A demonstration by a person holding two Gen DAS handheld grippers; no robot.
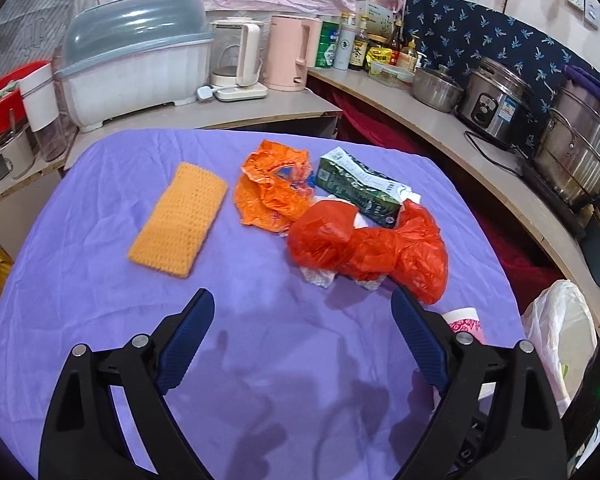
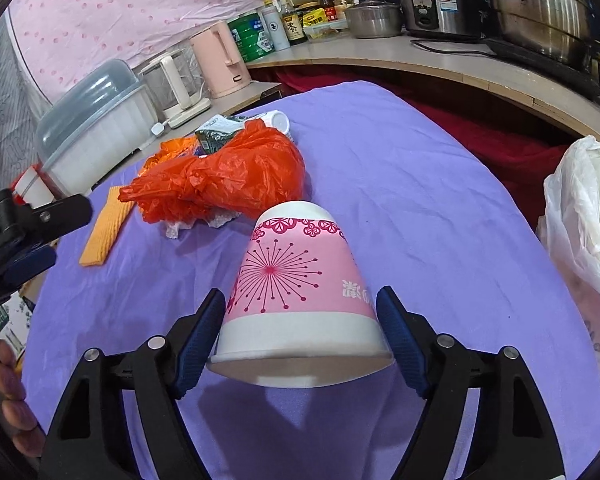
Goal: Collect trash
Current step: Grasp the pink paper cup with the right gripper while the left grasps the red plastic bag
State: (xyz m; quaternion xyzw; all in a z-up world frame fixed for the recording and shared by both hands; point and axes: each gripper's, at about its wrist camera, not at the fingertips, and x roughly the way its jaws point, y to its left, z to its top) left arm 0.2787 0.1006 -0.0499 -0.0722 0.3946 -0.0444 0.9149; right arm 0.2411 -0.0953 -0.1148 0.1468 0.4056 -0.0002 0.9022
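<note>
On the purple cloth lie a red plastic bag (image 1: 372, 244) over crumpled tissue, an orange wrapper (image 1: 274, 186), a green carton (image 1: 358, 184) and a yellow sponge cloth (image 1: 180, 220). My left gripper (image 1: 302, 304) is open and empty, just short of the red bag. My right gripper (image 2: 300, 302) is shut on a pink paper cup (image 2: 296, 284), held upside down above the cloth. The red bag (image 2: 224, 176), carton (image 2: 214, 136) and sponge cloth (image 2: 106, 226) also show in the right wrist view, as does the left gripper's body (image 2: 28, 236). The cup's edge shows in the left wrist view (image 1: 466, 320).
A white plastic bag (image 2: 584, 240) hangs off the table's right edge. Behind the table a counter holds a dish box (image 1: 136, 64), kettles (image 1: 292, 52), bottles, a rice cooker (image 1: 496, 100) and steel pots (image 1: 580, 152). A small white cup (image 2: 278, 120) lies beyond the carton.
</note>
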